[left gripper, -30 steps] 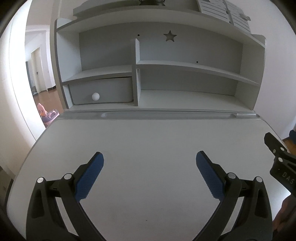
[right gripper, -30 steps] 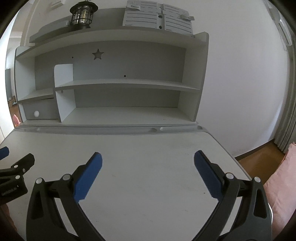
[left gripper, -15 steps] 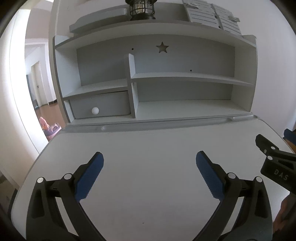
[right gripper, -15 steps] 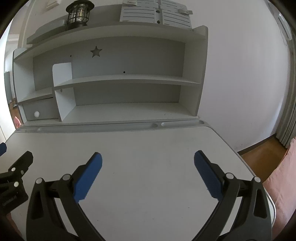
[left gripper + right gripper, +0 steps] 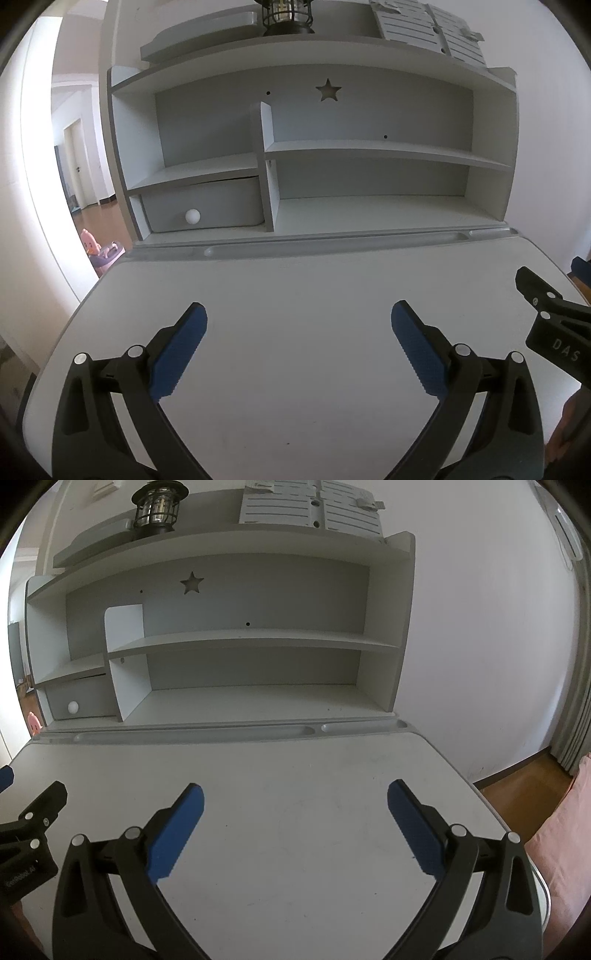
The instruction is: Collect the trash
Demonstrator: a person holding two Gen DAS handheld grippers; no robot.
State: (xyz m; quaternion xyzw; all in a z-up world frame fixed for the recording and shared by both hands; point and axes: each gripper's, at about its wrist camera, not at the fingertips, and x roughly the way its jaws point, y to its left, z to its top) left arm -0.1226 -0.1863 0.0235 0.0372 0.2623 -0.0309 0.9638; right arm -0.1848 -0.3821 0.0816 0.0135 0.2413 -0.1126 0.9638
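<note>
No trash shows in either view. My left gripper (image 5: 299, 317) hangs open over the white desk top (image 5: 295, 288), its blue pads wide apart with nothing between them. My right gripper (image 5: 295, 797) is open too, above the right half of the same desk top (image 5: 314, 768). Each gripper's black frame shows at the edge of the other's view: the right one (image 5: 550, 325) at the far right of the left wrist view, the left one (image 5: 26, 830) at the far left of the right wrist view.
A grey hutch (image 5: 369, 155) with bare shelves stands at the desk's back, with a drawer and its white knob (image 5: 192, 216) at lower left. A lantern (image 5: 159, 506) sits on top. A pencil groove (image 5: 332, 243) runs along the back. Wooden floor (image 5: 517, 786) lies past the right edge.
Both wrist views have tilted upward and pulled back a little, so more of the hutch top and the lantern shows. Both grippers stay open.
</note>
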